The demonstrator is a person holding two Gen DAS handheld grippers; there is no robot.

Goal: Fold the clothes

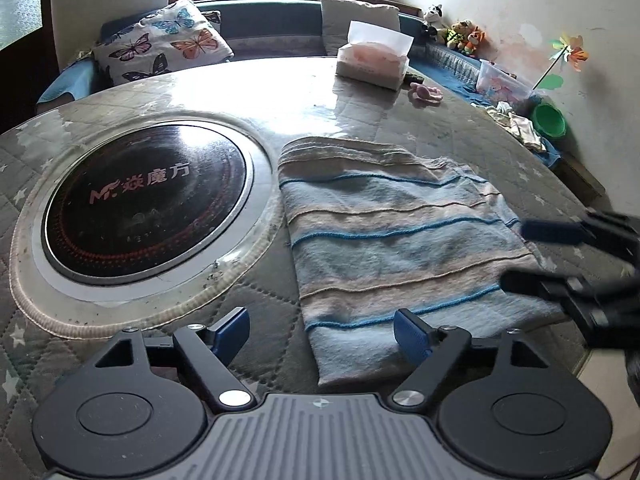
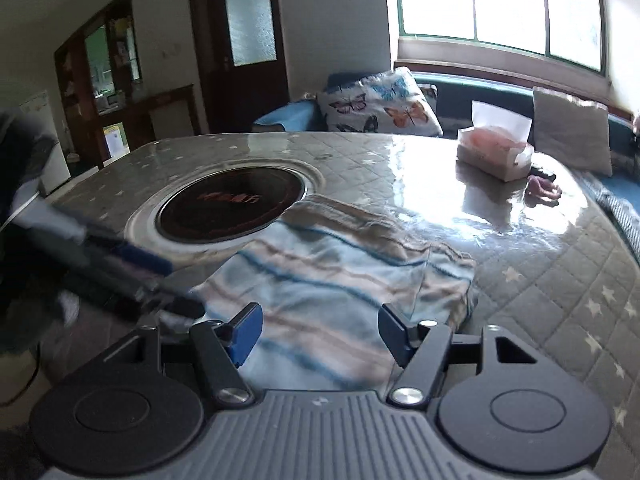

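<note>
The folded blue-and-beige striped knit cloth [image 1: 396,240] lies flat on the quilted grey tabletop [image 1: 460,128], just right of the round black inset cooktop [image 1: 144,204], its long axis running away from the person. The left gripper [image 1: 326,338] hangs open over the near left corner, gripping nothing. The right gripper [image 1: 516,256], open and empty too, sits at the cloth's right edge, so either could take its own side for a next fold.

window [image 2: 500,4] bright | dark door [image 2: 244,36] | bench seat [image 1: 280,20] under window
</note>
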